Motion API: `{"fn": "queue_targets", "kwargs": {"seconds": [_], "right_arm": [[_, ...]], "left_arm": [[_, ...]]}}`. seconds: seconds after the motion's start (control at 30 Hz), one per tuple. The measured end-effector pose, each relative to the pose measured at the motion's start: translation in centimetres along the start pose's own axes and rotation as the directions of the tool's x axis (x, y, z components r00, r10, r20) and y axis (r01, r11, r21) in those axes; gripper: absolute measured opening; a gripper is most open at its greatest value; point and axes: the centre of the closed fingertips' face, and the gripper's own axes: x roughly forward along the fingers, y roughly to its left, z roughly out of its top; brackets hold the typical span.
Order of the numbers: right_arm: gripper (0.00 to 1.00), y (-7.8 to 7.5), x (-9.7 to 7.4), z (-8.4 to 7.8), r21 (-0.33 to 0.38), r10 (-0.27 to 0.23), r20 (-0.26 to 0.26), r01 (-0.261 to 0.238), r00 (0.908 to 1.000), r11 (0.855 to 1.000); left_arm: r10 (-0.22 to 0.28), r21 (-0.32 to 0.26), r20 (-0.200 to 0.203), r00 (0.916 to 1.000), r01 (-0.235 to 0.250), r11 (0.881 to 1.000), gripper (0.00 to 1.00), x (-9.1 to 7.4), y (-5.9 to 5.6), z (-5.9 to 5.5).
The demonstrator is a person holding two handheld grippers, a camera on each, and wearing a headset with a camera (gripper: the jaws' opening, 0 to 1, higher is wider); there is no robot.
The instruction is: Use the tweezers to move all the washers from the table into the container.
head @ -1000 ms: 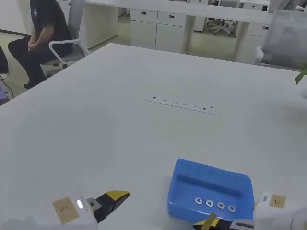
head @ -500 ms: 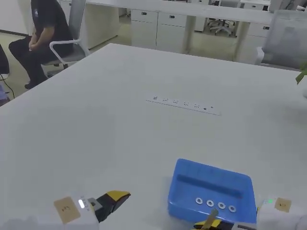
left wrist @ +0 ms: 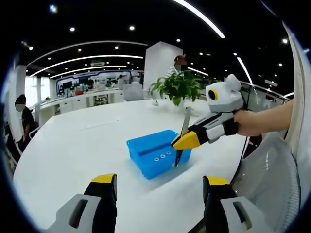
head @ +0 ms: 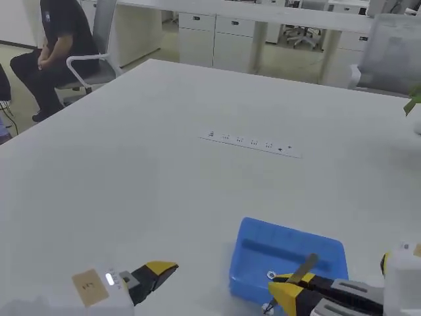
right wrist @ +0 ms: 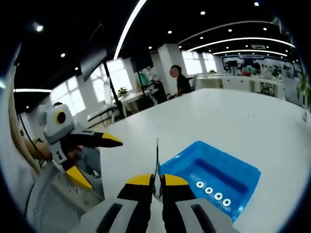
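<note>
Head view showed the right hand-held gripper (head: 281,288), clamped on the tweezers (head: 304,268), had swung from the near edge over the blue container (head: 263,238), where four washers (right wrist: 214,193) lay, likely finishing; the left hand-held gripper (left wrist: 160,182) gaped empty above the surface (head: 164,164).

Open-plan office, white desks (head: 276,14), swivel chairs (head: 104,29)

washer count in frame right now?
4, in one row on the blue container floor: first washer, second, third, fourth. The right gripper covers part of that row in the head view, so more may be hidden.
</note>
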Motion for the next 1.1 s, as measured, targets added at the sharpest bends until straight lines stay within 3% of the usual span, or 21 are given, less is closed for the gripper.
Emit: {"fn": "queue_targets", "kwargs": {"seconds": [0.27,0.63,1.1], "right_arm": [[0.03,-0.5,0.1,2.2,-0.017,0.006,0.037,-0.005,0.9993,1.0],[0.03,-1.9,0.9,3.9,-0.022,-0.004,0.058,0.006,0.9983,1.0],[0.03,-4.0,2.8,3.0,-0.014,-0.014,0.012,0.014,0.9998,1.0]], "left_arm": [[0.002,0.0,0.001,1.0,-0.002,1.0,0.73,0.0,0.1,0.0],[0.004,-0.002,0.001,1.0,-0.004,1.0,0.72,0.0,0.2,0.0],[0.003,-0.002,-0.001,1.0,-0.003,1.0,0.71,0.1,0.2,0.0]]}}
